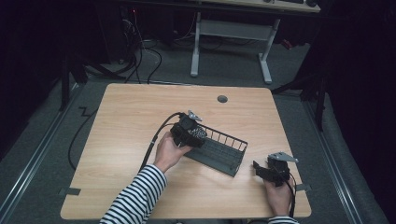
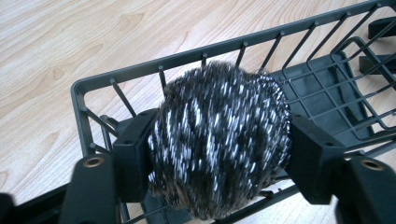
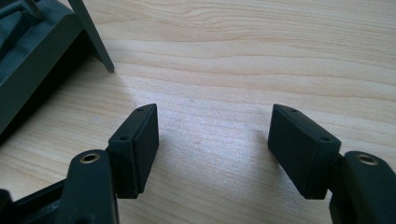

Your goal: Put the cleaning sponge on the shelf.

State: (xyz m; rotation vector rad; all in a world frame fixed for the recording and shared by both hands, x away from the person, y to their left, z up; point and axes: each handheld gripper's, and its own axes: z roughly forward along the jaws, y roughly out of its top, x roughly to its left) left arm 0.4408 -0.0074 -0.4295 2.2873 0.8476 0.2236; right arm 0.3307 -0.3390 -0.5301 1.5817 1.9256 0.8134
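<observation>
The left gripper (image 2: 217, 154) is holding a steel scourer (image 2: 219, 140) between its two pads (image 2: 133, 154), which are lying against the ball's flanks; the jaws are standing partly apart, as wide as the ball. Whether the pads are pressing or merely touching is hard to tell, but they appear to be gripping it. The scourer is sitting inside the dark wire rack (image 2: 187, 58), at the end wall nearest the table's middle, its underside low among the rack's bars. In the high view the left gripper (image 1: 195, 134) is reaching over that end of the rack (image 1: 219, 154), with the left hand (image 1: 169, 151) wrapping the gripper's body from behind and the striped sleeve (image 1: 135, 198) coming up from the table's near edge. The rack is lying slantwise near the middle of the table (image 1: 126, 116), slightly toward the right edge.

The right gripper (image 3: 212, 149) is standing wide open with nothing between its jaws, pointing across bare wood just beside the rack's corner (image 3: 32, 56). In the high view the right gripper (image 1: 264, 170) is resting near the table's near right corner, with the right hand (image 1: 279, 196) holding it from behind.
</observation>
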